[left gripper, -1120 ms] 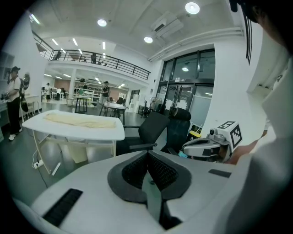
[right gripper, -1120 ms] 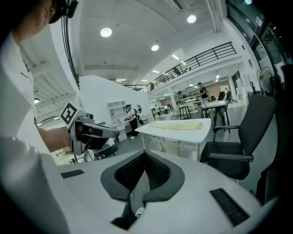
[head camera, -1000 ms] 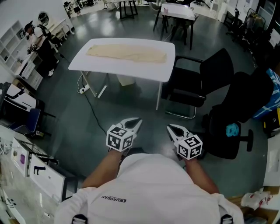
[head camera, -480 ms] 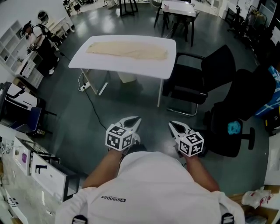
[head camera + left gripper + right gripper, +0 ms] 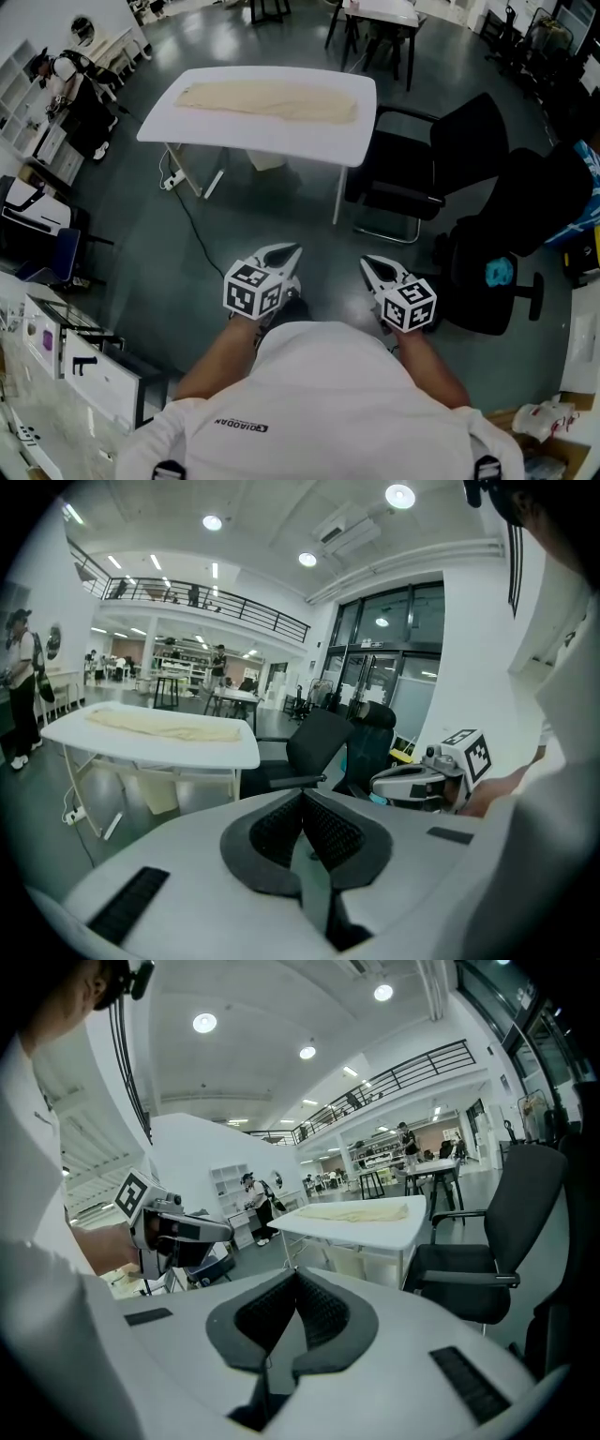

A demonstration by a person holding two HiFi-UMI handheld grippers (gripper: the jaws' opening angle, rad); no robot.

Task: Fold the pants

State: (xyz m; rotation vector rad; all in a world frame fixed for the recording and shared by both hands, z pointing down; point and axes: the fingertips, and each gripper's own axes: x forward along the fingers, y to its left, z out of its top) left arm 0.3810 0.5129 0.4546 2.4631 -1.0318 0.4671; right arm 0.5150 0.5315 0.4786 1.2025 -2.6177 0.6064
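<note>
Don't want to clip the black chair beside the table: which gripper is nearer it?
Right. In the head view the right gripper is short of the black chair, roughly in line with it; the left gripper is farther left, facing the white table.

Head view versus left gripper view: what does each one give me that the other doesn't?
Only the head view: the left gripper from above with its marker cube, beside the right gripper, both well short of the white table.
Only the left gripper view: the left gripper's jaws closed together with nothing between them, and the ceiling lights.
Both: the cream pants lying on the table, the black chair and the right gripper.
</note>
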